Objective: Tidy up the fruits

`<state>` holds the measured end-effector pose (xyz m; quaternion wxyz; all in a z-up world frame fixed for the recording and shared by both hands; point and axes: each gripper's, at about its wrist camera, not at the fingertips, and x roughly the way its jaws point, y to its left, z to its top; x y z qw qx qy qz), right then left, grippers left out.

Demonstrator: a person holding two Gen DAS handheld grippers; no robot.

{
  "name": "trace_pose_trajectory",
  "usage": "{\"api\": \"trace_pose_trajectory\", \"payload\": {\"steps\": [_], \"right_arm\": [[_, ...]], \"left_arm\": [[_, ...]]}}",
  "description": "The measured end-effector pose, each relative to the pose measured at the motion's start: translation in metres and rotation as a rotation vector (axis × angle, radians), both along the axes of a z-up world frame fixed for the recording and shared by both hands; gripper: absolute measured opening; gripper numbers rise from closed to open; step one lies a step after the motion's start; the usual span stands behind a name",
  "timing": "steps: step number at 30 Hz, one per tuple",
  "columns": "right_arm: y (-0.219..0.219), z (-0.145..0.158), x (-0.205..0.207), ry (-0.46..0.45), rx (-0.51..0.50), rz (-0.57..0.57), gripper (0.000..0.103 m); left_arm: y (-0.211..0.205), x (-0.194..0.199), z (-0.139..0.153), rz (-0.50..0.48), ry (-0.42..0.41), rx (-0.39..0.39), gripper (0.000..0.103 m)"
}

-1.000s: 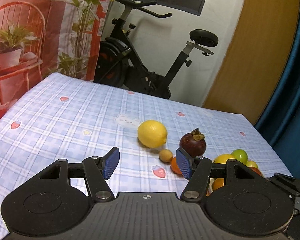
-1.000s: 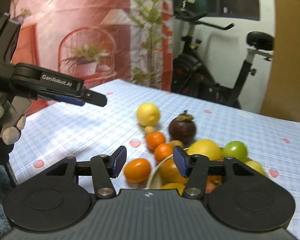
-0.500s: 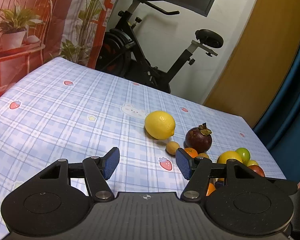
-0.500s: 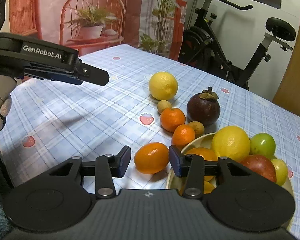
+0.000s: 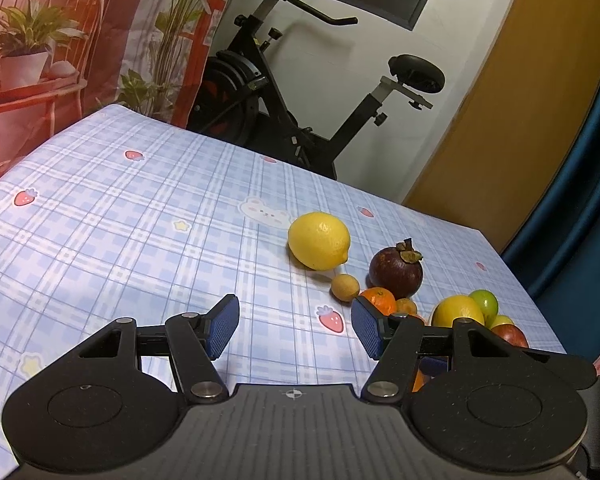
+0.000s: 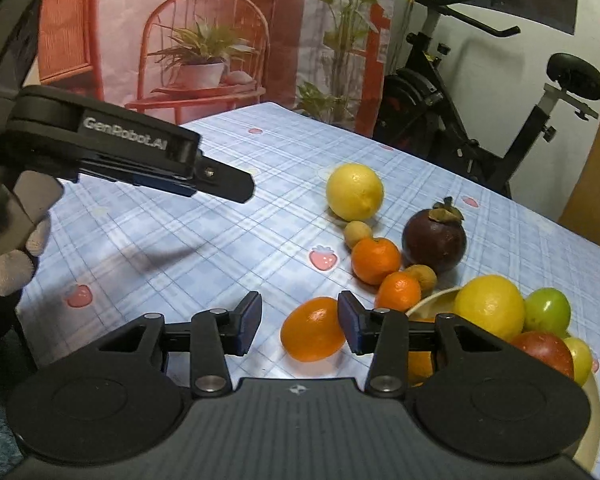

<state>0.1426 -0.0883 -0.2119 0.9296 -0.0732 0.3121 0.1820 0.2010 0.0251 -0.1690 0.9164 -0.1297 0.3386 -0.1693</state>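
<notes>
Right gripper [image 6: 298,322] jaws have just been narrowed since the earlier frame; the glossy oval orange [image 6: 313,335] is seen between the ribbed blue pads, apparently untouched (right pad possibly grazing). It lies on the checked tablecloth [image 6: 180,240], just beside the cream bowl [image 6: 430,304]. Left gripper [image 5: 295,326] is held half open, empty.

Bare tablecloth [image 5: 120,240] left — fruits [image 6: 376,260] right

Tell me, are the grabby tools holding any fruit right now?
No, neither is. The right tool has been closing around the orange fruit; only its right pad looks close, with a gap at the left. The left tool is open over bare tablecloth.
</notes>
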Motion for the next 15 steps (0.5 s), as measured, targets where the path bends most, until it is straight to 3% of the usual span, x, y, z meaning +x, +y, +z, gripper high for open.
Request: {"api": "trace_pose_trajectory", "payload": {"steps": [7,15], "right_arm": [[-0.008,-0.005,0.0,0.009,0.025,-0.043,0.045],[-0.005,-0.004,-0.016,-0.029,0.05,-0.013,0.045]], "left_arm": [[-0.004,0.003,-0.004,-0.013,0.016,0.011,0.064],[-0.007,0.005,-0.008,-0.029,0.033,0.022,0.064]]}}
